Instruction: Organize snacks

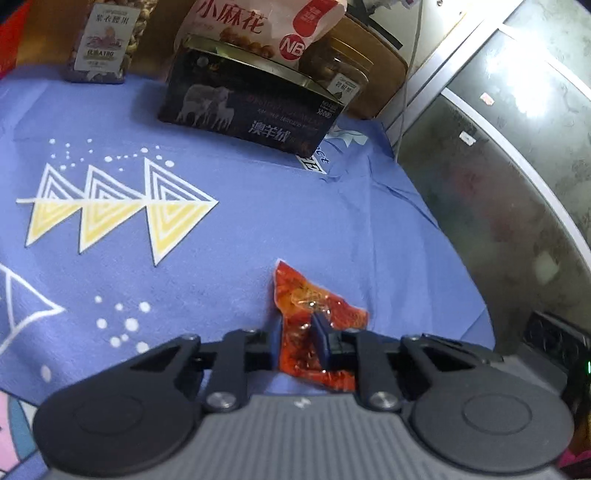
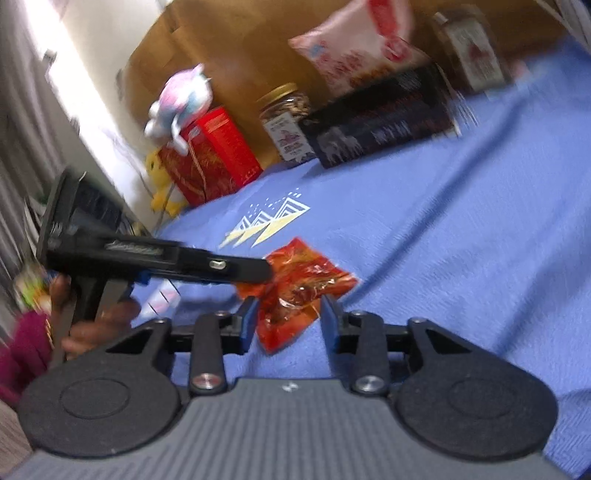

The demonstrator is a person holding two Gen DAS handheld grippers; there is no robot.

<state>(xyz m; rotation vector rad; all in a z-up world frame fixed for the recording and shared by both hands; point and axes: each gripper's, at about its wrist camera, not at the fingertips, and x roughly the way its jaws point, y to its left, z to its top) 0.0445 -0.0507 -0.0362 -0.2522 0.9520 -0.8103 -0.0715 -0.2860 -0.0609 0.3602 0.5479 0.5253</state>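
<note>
Snack packet: a red-orange crinkly snack packet lies flat on the blue patterned cloth that covers the table; it sits near the cloth's front, well apart from the other snacks at the back.
Left gripper: the left gripper has its blue fingers drawn in on the packet's near part; they look to be pinching it, one finger on each side of the wrapper; the right wrist view shows this gripper reaching in from the side, its tip touching the packet's edge.
Right gripper: the right gripper hovers just before the same packet with fingers spread; the packet's near end lies between them, but neither pad clearly touches it.
Key relation: the packet lies straight ahead of both grippers; its long axis runs roughly along the left fingers' reach and slants across the right ones; the left is the nearer, already on it.
Back row: a dark box printed with sheep stands at the rear; a pink-and-white bag of small fried twists leans behind it; a jar of nuts stands to one side.
Judgement: the packet likely goes toward that back row; the right view is blurred, so finer contact is hard to tell.
</note>
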